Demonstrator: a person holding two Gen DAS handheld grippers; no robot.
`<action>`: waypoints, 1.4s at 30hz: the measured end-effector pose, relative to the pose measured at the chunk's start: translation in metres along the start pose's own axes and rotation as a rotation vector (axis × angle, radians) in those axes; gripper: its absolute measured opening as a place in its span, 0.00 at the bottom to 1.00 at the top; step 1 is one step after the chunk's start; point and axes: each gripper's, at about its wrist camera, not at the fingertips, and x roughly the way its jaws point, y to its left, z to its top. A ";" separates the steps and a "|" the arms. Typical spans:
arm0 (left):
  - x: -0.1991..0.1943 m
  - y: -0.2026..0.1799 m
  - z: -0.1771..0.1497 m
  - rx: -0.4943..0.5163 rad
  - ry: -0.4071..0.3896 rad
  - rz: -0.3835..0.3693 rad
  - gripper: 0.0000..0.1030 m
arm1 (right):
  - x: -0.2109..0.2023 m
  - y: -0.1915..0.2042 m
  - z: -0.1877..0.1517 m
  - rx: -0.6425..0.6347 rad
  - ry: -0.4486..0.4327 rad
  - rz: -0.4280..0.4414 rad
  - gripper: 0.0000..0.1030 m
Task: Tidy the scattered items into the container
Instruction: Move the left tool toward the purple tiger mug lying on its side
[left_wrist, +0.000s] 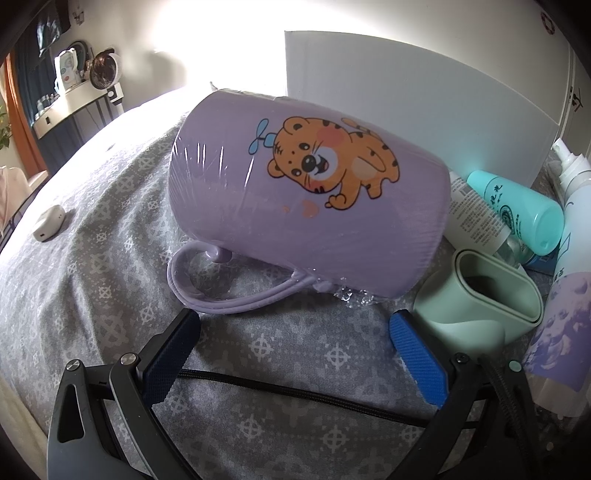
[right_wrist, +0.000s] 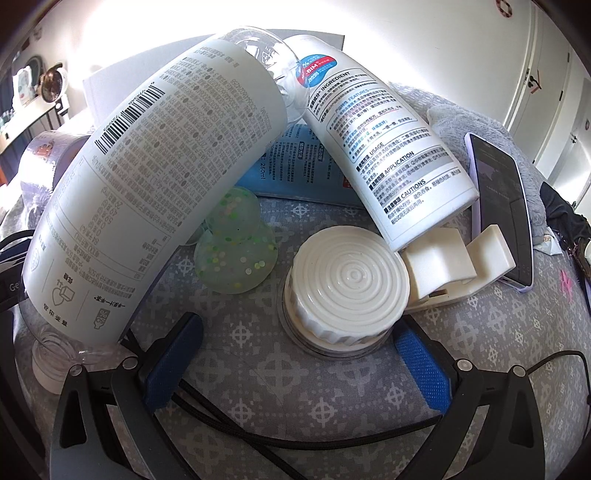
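Note:
A purple mug (left_wrist: 306, 192) with a cartoon tiger, wrapped in clear film, lies on its side on the grey patterned bedspread (left_wrist: 92, 266), handle (left_wrist: 207, 284) towards me. My left gripper (left_wrist: 295, 328) stands open just short of the handle, holding nothing. A white box (left_wrist: 417, 99) stands behind the mug. In the right wrist view my right gripper (right_wrist: 299, 336) is open around a white ribbed lid (right_wrist: 349, 288). A large white bottle (right_wrist: 155, 184) lies at the left, and a second white bottle (right_wrist: 388, 147) leans at the right.
Right of the mug lie a teal bottle (left_wrist: 517, 210), a pale green holder (left_wrist: 487, 302) and a white spray bottle (left_wrist: 576, 192). A small white device (left_wrist: 50, 221) rests far left. In the right wrist view: a speckled clear ornament (right_wrist: 236, 251), a white clip (right_wrist: 458, 262), a phone (right_wrist: 506, 206), a blue box (right_wrist: 299, 166).

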 end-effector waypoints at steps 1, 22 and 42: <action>0.000 0.000 0.000 -0.001 0.000 -0.001 1.00 | 0.000 0.000 0.000 0.000 0.000 0.000 1.00; 0.000 0.001 0.001 0.004 0.002 0.005 1.00 | -0.001 0.000 -0.001 -0.001 0.000 -0.001 1.00; -0.046 0.061 0.004 -0.300 0.123 -0.282 1.00 | -0.002 0.001 -0.002 0.000 0.000 0.000 1.00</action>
